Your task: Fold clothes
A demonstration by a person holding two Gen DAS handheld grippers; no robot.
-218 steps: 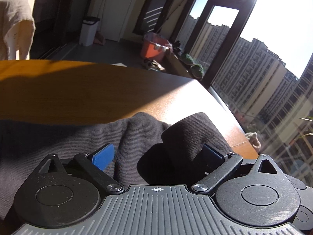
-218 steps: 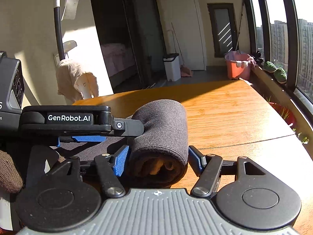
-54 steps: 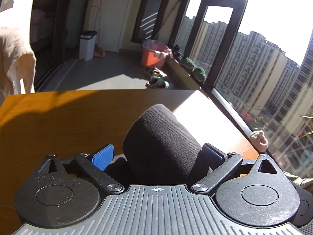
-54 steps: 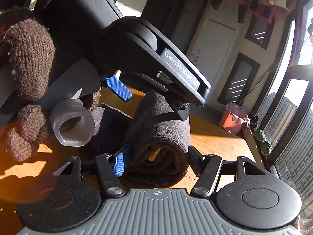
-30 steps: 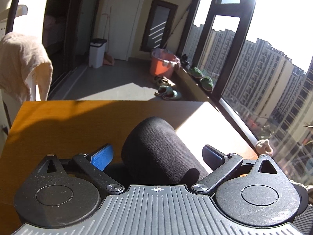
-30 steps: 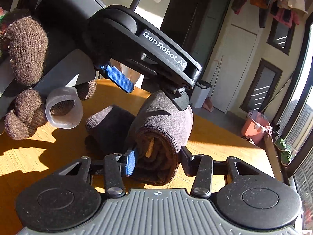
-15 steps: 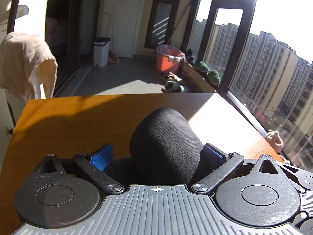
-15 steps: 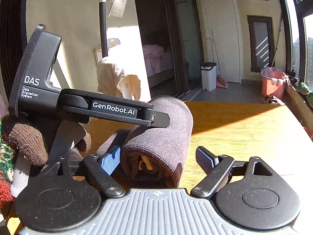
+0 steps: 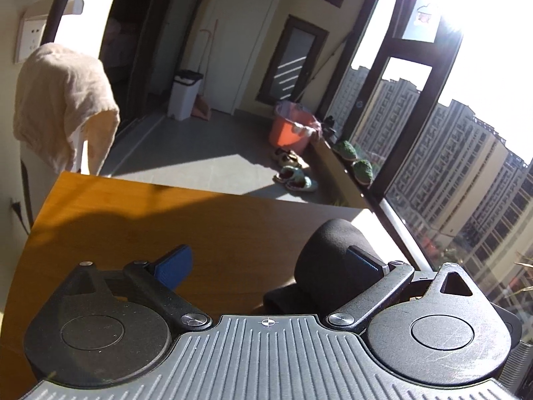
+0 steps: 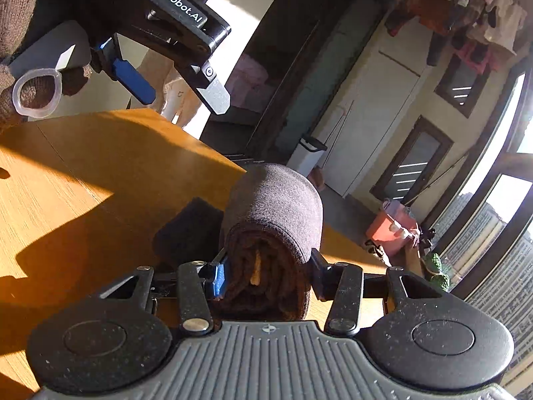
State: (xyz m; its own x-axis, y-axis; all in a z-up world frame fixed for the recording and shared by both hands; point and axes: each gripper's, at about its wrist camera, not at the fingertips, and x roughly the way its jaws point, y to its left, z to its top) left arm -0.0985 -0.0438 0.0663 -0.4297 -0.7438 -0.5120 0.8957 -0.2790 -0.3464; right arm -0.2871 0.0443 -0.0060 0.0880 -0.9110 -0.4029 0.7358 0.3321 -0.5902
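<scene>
Half a second ago my left gripper (image 9: 269, 260) straddled the rolled dark garment (image 10: 273, 220); now it has swung off to the side, its tongs spread wide with nothing between them, and the roll sits against the outer face of its right-hand finger. In the right wrist view that gripper hangs above the table (image 10: 66, 180), clear of the cloth.

Nearest to me, my right gripper (image 10: 266, 273) has its tongs pressed onto the open end of the roll, pinching it across its width. I see the wound layers and a pale tag in the core. The roll lies on the table near its right edge, the window side, and it points toward the far edge. A loose dark flap (image 10: 190, 226) sticks out to the left of the roll, lying flat on the wood.

What worries me:
- With only one end pinched, I judge that lifting or swinging it could let the free far end sag and the layers unwind.
- The loose flap could drag or catch on the table and pull the roll open.
- The roll is close to the window-side edge, as the left wrist view shows, so a nudge from my left finger could roll it toward the drop.
- Squeezing harder could crush the core and skew the layers.

Farther off, a beige cloth (image 9: 63, 106) hangs beyond the far left corner.
</scene>
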